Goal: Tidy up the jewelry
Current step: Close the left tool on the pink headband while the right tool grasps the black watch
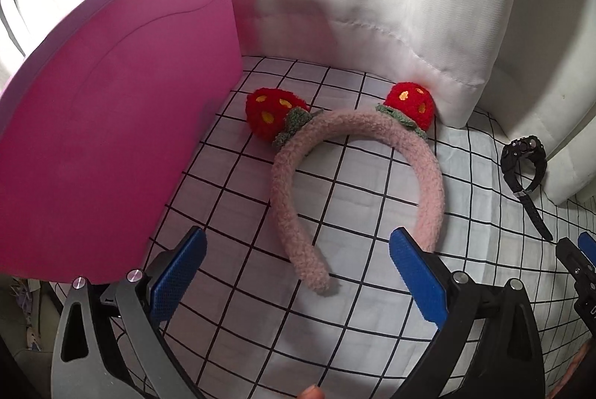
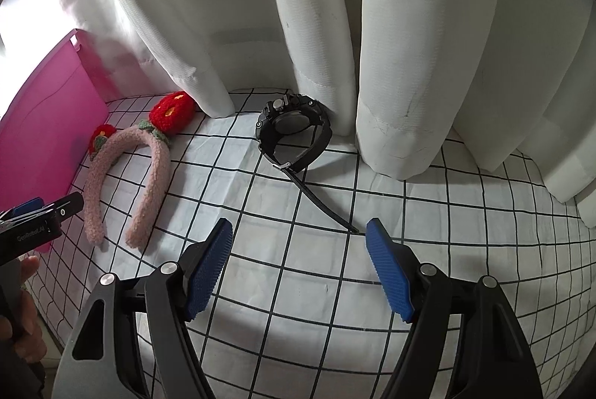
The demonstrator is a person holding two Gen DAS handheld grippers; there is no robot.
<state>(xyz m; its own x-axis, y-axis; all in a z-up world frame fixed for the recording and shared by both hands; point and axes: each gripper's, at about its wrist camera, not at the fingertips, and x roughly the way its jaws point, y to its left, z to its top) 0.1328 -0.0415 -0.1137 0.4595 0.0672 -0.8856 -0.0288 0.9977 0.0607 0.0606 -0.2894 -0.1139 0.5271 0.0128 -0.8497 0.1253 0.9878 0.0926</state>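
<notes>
Beside the left tongs [image 1: 296,272], off to their left, stands a pink box [image 1: 111,138]; only its outer wall shows, so what it holds, if anything, cannot be told. Ahead of these tongs a fuzzy pink headband [image 1: 357,153] with two red strawberries lies flat on the checked cloth of the tabletop [image 1: 354,306], one end reaching between the widely spread, empty jaws without touching them. Ahead of the right tongs [image 2: 300,265], a black watch [image 2: 294,129] rests by the white curtain [image 2: 391,45], its loose strap trailing toward the wide, empty jaws. Judging from this, organizing has barely begun: neither item is gripped, and both remain to be put away, likely in the box.
</notes>
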